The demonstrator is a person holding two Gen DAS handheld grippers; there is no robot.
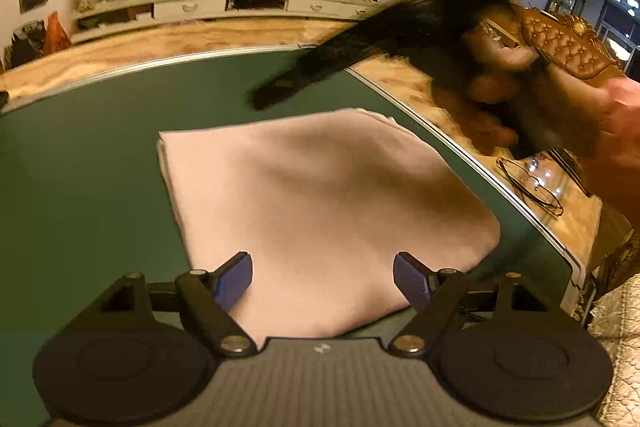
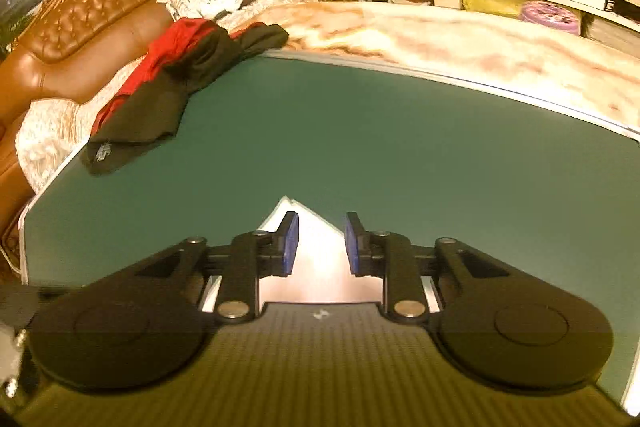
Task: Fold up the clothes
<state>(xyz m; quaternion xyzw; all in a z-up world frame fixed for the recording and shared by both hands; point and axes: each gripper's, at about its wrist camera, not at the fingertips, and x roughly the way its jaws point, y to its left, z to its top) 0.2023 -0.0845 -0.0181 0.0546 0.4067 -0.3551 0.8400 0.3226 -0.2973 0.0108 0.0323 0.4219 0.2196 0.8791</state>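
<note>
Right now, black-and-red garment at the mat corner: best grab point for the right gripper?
Take the black end that lies flat on the green mat, coming from the mat side with the right gripper. The garment's remaining part is bunched and hangs over the edge towards the sofa, so there is no clean single layer there.

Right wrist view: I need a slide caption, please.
Open right tongs above a folded pale cloth's corner on the green table; black-and-red garment waits at the edge.

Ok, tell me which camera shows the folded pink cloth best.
The left wrist view: the folded pink cloth lies almost whole on the green mat. The right wrist view shows only one corner past the right gripper.
</note>
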